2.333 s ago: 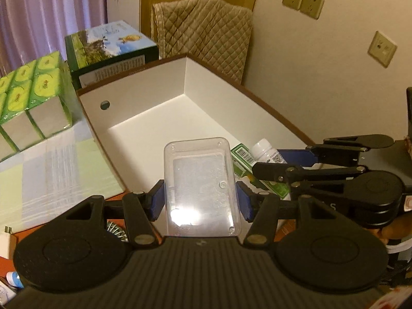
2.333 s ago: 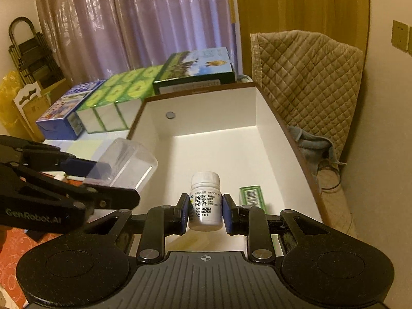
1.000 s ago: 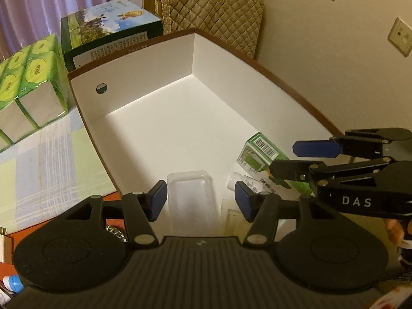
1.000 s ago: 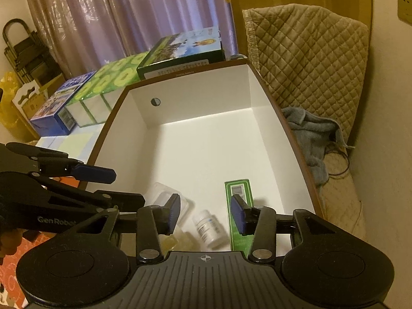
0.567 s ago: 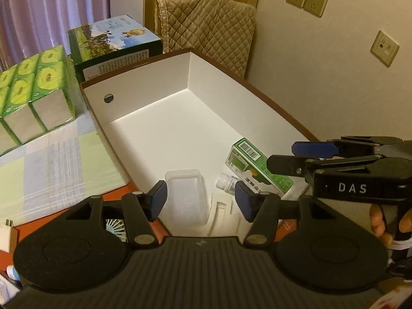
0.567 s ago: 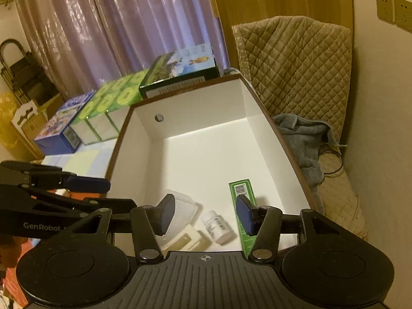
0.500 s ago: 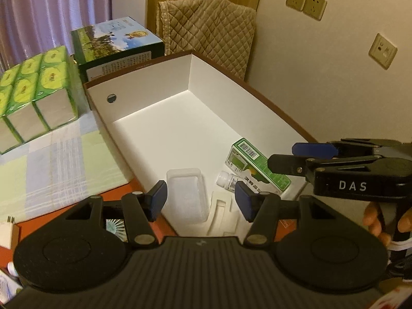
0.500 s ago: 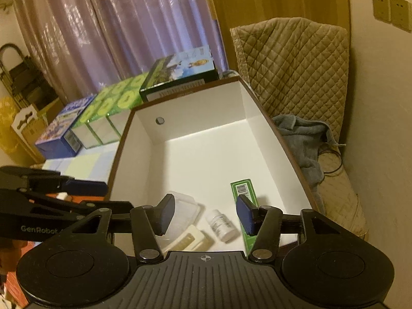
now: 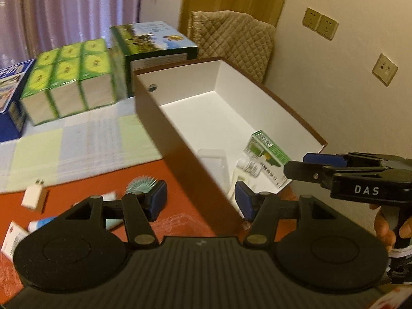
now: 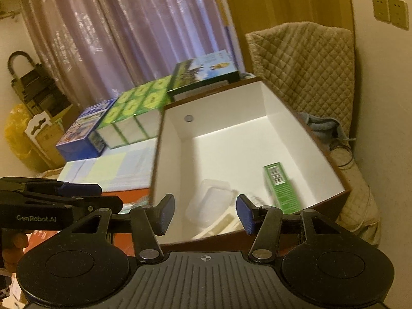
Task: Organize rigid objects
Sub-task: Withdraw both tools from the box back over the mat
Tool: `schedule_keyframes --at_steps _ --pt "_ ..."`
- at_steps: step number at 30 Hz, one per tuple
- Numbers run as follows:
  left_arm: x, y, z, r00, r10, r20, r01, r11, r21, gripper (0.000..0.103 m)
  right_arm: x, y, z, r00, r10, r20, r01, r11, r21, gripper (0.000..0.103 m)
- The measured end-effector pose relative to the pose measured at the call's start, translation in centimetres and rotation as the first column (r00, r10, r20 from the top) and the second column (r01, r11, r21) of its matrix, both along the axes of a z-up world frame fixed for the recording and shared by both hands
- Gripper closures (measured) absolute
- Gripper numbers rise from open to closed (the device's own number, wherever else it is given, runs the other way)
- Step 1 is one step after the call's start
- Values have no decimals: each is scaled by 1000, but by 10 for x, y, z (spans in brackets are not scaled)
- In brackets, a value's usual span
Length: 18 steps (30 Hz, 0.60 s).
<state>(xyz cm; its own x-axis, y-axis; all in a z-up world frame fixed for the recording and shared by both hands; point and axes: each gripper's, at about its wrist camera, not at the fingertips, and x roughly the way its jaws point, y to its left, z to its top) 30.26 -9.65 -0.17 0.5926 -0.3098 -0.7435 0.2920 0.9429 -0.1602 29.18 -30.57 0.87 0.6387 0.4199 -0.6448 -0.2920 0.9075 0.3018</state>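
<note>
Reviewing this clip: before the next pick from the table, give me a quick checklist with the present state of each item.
1. Left gripper empty, jaws apart: ok.
2. Right gripper empty, jaws apart: ok.
3. Clear plastic case, small bottle and green carton lie inside the white box: ok.
4. Loose things left on the red table, such as the white charger: not ok.
5. Bottle upright: not ok, lying down.

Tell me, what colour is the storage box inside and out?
The box is white inside, brown outside; the left wrist view shows it best.
</note>
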Motion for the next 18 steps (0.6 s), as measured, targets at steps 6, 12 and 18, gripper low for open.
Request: schedule_keyframes --at_steps 6,12,18 --pt "-24 42 -5 996 85 -21 -85 996 10 49 -19 36 0 996 91 7 -91 996 14 53" --pt "-46 83 -15 982 183 -56 -182 983 27 49 -31 84 -11 976 217 -24 -217 976 17 53" --pt "-65 121 -28 958 270 -94 -267 963 46 49 -35 120 -28 955 287 -74 -287 958 6 53"
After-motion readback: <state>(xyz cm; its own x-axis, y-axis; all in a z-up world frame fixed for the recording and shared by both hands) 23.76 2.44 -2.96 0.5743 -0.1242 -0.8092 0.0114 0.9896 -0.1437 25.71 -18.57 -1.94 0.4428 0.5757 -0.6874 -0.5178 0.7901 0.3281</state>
